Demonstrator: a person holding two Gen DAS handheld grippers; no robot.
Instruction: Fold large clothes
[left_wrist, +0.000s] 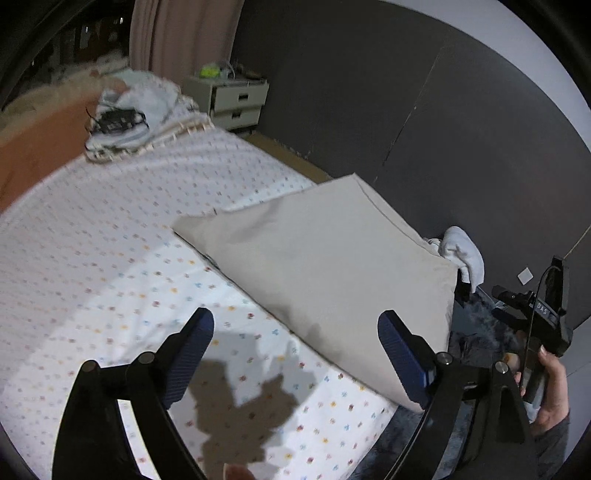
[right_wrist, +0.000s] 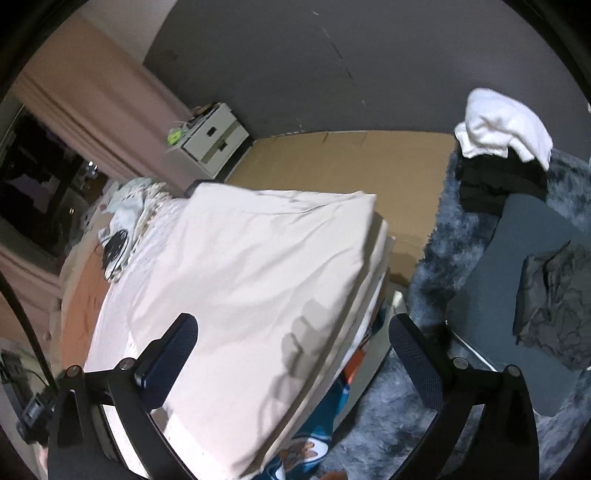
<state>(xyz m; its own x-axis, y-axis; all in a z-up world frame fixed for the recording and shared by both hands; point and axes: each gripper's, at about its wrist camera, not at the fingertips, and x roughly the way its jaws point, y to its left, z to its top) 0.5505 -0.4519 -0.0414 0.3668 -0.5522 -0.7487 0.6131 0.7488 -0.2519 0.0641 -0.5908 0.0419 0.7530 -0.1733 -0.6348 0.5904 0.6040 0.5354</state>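
A beige cloth (left_wrist: 325, 258), folded into a flat rectangle, lies along the right edge of the bed (left_wrist: 110, 258), which has a white dotted sheet. My left gripper (left_wrist: 295, 332) hovers above the bed's near corner, open and empty, with its right finger (left_wrist: 399, 350) over the cloth's near corner. In the right wrist view the same beige cloth (right_wrist: 251, 277) fills the middle. My right gripper (right_wrist: 293, 343) stands open above its near end, nothing pressed between the pads. A person's hand (left_wrist: 550, 387) holds the right gripper's handle at the far right.
A pile of crumpled laundry (left_wrist: 129, 107) sits at the bed's far end. A white drawer unit (left_wrist: 236, 99) stands by the pink curtain (left_wrist: 177, 37). A white towel (right_wrist: 502, 125) lies on dark clothes. A grey garment (right_wrist: 554, 302) rests on a blue-grey surface over the shaggy rug (right_wrist: 443, 240).
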